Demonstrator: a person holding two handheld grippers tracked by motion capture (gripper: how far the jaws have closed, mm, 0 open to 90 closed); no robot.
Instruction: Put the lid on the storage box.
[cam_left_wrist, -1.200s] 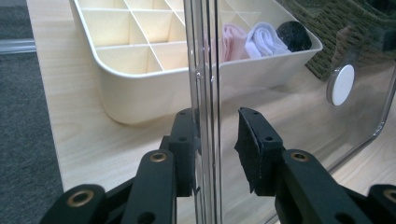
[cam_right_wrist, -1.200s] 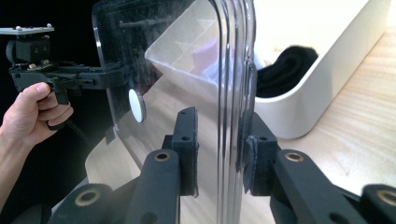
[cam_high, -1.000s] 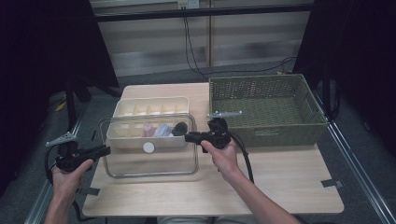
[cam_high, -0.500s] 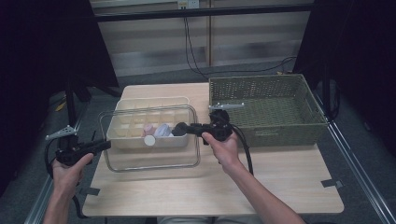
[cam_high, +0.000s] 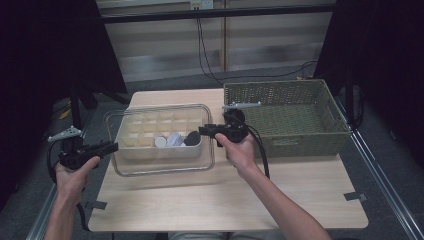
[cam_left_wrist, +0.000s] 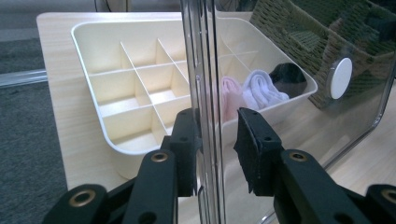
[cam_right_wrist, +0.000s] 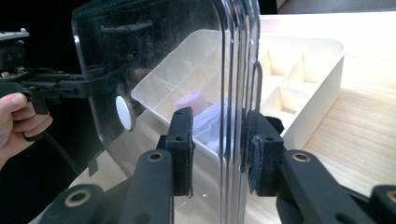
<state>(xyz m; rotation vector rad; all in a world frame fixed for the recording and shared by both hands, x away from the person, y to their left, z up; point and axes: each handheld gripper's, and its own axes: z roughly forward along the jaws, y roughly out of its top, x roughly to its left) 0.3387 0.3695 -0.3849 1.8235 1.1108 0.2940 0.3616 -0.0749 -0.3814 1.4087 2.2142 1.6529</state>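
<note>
Pale wood-grain table (cam_high: 280, 200), dark room. Clear rigid lid (cam_high: 160, 167) (white round knob) above cream gridded tray (cam_high: 150, 150), centre-left; edges grasped by left gripper (cam_high: 114, 146) at 9 o'clock, right gripper (cam_high: 202, 130) at 3. Woven basket (cam_high: 300, 117) at 2.

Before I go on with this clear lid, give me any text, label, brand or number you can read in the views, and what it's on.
No readable text in any view.
Clear lid: no print; its white round knob is blank.
Cream divided tray: unmarked.
Green wicker basket: a pale patch on its front wall may be a label, too small and blurred to read.
</note>
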